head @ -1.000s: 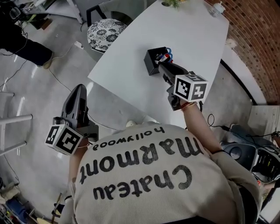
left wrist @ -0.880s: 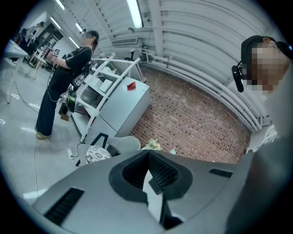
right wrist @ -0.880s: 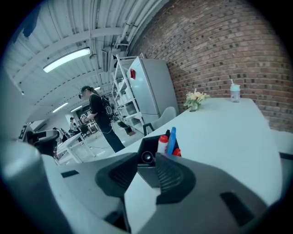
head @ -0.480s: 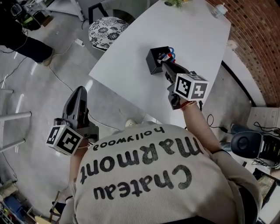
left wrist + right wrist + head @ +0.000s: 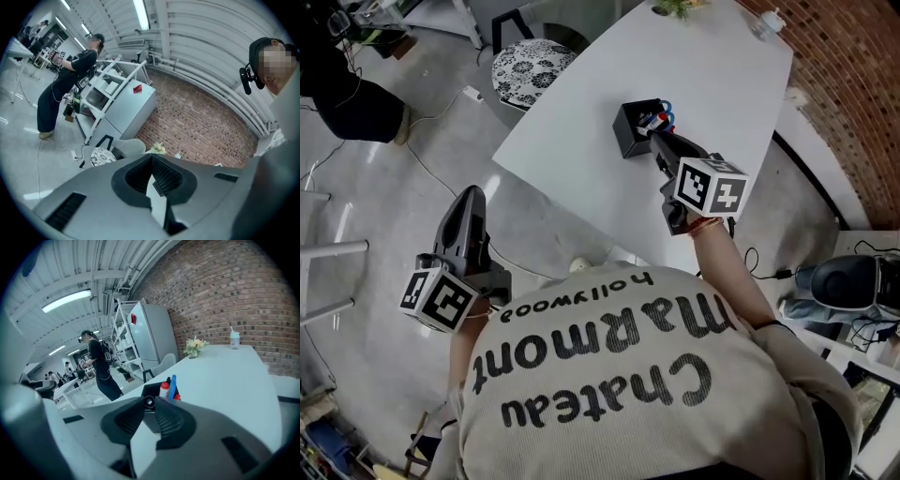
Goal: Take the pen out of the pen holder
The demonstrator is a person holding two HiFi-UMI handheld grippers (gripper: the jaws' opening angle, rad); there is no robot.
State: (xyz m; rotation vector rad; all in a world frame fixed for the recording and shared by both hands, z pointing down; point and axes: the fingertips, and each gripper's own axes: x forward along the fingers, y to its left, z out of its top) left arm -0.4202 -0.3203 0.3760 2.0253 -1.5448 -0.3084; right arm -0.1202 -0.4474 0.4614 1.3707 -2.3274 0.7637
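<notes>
The dark round-ended pen [image 5: 149,401] is pinched by the right gripper [image 5: 150,406], whose jaws have just been closing. It is not yet lifted from the black square pen holder [image 5: 634,129], seen at one o'clock on the white table [image 5: 712,75]. The left gripper [image 5: 469,193], jaws together and empty, is held at eight o'clock.

You have open desk [image 5: 722,84] all round the pen holder [image 5: 634,131]; only a plant [image 5: 673,7] and a bottle [image 5: 766,19] stand at the frame's top edge.
</notes>
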